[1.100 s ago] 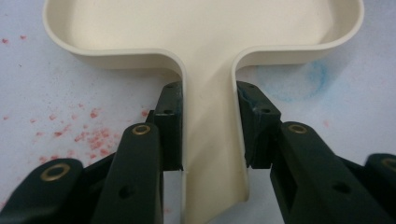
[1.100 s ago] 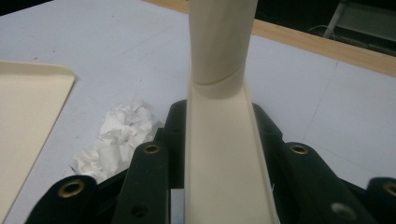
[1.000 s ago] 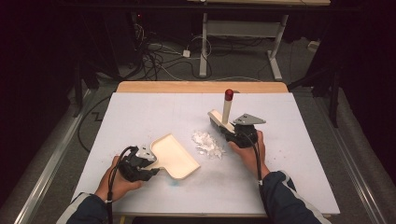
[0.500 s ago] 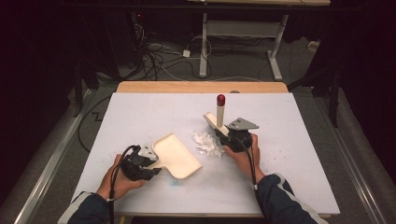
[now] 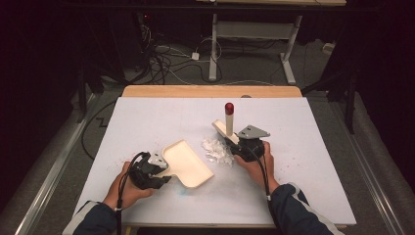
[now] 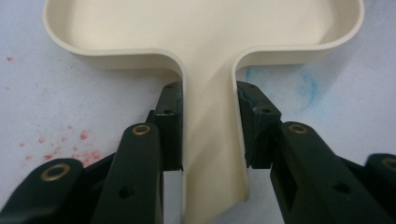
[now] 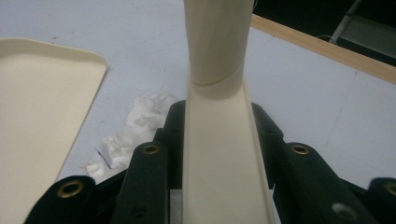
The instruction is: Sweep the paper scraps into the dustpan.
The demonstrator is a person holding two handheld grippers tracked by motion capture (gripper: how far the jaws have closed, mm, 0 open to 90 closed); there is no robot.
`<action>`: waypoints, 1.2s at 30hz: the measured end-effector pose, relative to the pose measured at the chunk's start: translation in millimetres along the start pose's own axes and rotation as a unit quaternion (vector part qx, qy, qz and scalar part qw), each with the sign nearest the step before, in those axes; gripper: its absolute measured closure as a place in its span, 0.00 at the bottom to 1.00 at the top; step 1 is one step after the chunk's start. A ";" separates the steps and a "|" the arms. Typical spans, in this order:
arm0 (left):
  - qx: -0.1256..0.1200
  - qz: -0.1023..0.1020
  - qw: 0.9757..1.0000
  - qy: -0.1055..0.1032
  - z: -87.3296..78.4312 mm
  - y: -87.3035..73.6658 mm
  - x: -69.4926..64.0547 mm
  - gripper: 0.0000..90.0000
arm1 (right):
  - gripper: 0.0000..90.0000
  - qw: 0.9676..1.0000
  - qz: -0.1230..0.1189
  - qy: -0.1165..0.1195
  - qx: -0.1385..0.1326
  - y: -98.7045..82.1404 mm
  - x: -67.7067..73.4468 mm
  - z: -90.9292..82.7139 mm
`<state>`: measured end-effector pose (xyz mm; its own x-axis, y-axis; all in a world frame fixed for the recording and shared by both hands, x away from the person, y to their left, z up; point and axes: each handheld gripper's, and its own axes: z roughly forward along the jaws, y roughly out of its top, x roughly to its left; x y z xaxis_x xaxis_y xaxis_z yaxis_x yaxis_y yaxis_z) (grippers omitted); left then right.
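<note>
Both forearms reach in over the table, the left gripper (image 5: 164, 169) low at the near left with jaws clamped, the right gripper (image 5: 235, 145) further forward, jaws likewise clamped.

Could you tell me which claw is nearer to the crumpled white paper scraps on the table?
Right. The right claw, shut on a cream brush, sits beside the paper scraps. The left claw grips the cream dustpan handle, with the pan between it and the scraps.

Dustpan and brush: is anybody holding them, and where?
Yes. The left gripper clamps the dustpan by its handle; the right gripper clamps the brush by its cream handle.
</note>
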<state>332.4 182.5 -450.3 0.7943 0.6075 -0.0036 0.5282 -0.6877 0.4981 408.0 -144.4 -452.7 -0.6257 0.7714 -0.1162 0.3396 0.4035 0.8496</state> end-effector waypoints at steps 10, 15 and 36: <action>0.006 0.008 1.000 0.004 3.3 7.2 -2.5 0.71 | 0.74 0.999 0.030 0.020 0.003 -0.5 -1.4 0.3; 0.009 0.015 1.000 0.011 5.1 9.6 -4.8 0.71 | 0.74 0.999 0.006 0.030 0.023 -1.5 6.9 1.0; 0.009 0.019 1.000 -0.001 14.8 17.5 -7.4 0.71 | 0.75 0.999 0.035 0.028 0.018 3.6 4.5 -0.4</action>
<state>340.2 160.1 -454.4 0.8145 0.5800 0.0133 0.5032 -0.7176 0.4815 406.0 -139.7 -450.0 -0.6377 0.7698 -0.0274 0.4077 0.3675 0.8359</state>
